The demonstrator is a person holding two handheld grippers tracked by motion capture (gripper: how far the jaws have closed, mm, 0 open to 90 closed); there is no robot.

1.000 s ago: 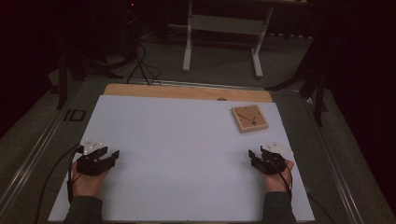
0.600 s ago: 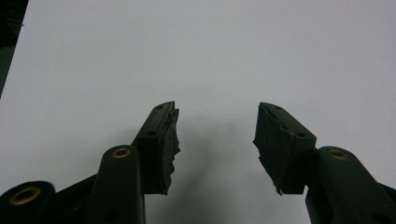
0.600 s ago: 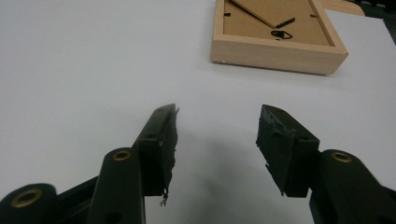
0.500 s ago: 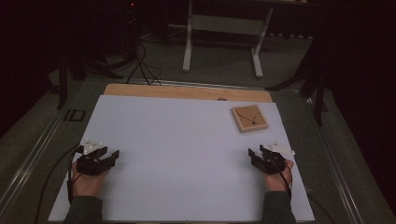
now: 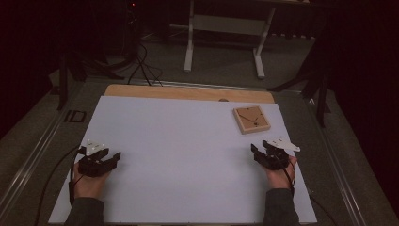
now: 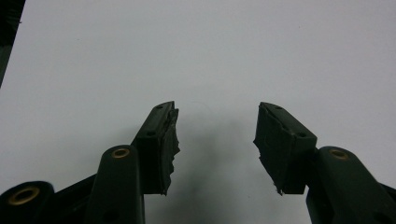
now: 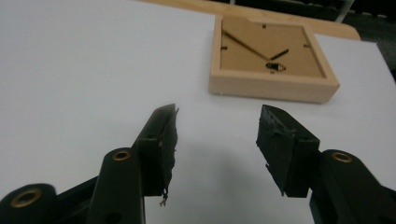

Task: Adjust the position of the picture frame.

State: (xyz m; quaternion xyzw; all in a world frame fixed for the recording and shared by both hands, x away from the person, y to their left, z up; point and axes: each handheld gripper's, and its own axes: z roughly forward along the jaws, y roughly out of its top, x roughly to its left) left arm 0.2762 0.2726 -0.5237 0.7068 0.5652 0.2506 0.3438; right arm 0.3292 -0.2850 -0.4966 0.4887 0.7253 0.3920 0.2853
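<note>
A square wooden frame (image 5: 251, 119) lies face down on the white tabletop (image 5: 179, 141) at the far right; its brown back panel (image 7: 268, 49) carries a thin dark strut and small clips. My right gripper (image 5: 259, 151) rests on the table just in front of the frame, a short gap away, jaws open with nothing between them (image 7: 217, 140). At the near left, my left gripper (image 5: 113, 157) sits on the bare white surface, open and empty (image 6: 217, 135). A hand holds each gripper from below.
A strip of bare wood (image 5: 188, 92) runs along the table's far edge. Beyond it stand a white metal stand (image 5: 223, 33) and black cables (image 5: 141, 66) on the dark floor. A metal rail (image 5: 28, 155) borders the table's left side.
</note>
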